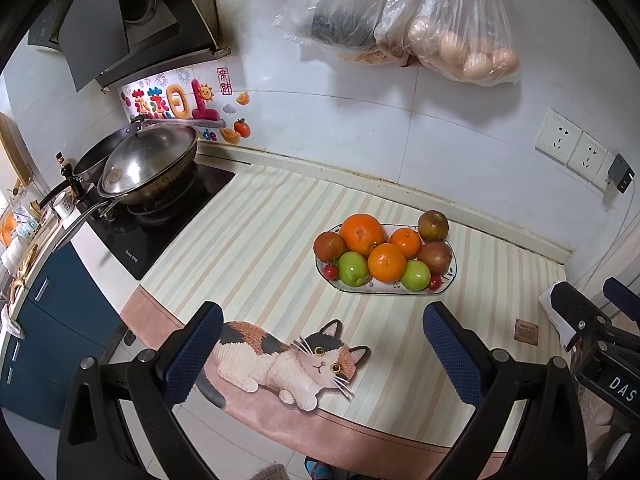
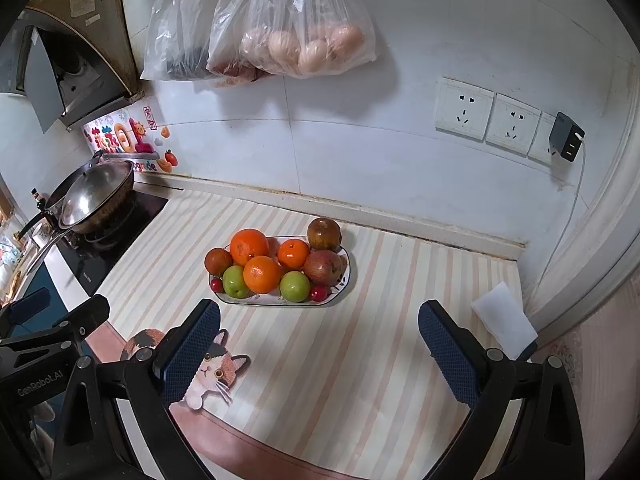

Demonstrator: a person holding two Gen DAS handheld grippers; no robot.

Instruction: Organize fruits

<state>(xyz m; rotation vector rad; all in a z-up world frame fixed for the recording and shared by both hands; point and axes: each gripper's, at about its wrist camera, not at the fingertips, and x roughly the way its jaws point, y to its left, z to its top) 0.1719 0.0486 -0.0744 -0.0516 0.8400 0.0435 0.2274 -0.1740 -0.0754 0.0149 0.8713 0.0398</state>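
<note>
Left gripper (image 1: 323,350): jaws spread wide, nothing between them — held above the striped mat (image 1: 256,248), over the cat print (image 1: 288,360).
Right gripper (image 2: 320,354): jaws likewise spread, empty, above the mat and short of the plate.
Plate (image 2: 343,278): oval, white with a dark rim, resting on the mat near the back wall.
Fruit on plate: three oranges (image 2: 262,274), two green apples (image 2: 295,286), three reddish-brown fruits (image 2: 324,267), small red ones at the front edge — all piled together, touching.
Surroundings: lidded wok (image 1: 148,168) on the hob to the left; plastic bags (image 2: 296,20) hanging on the wall; white folded cloth (image 2: 505,320) at the mat's right edge.
</note>
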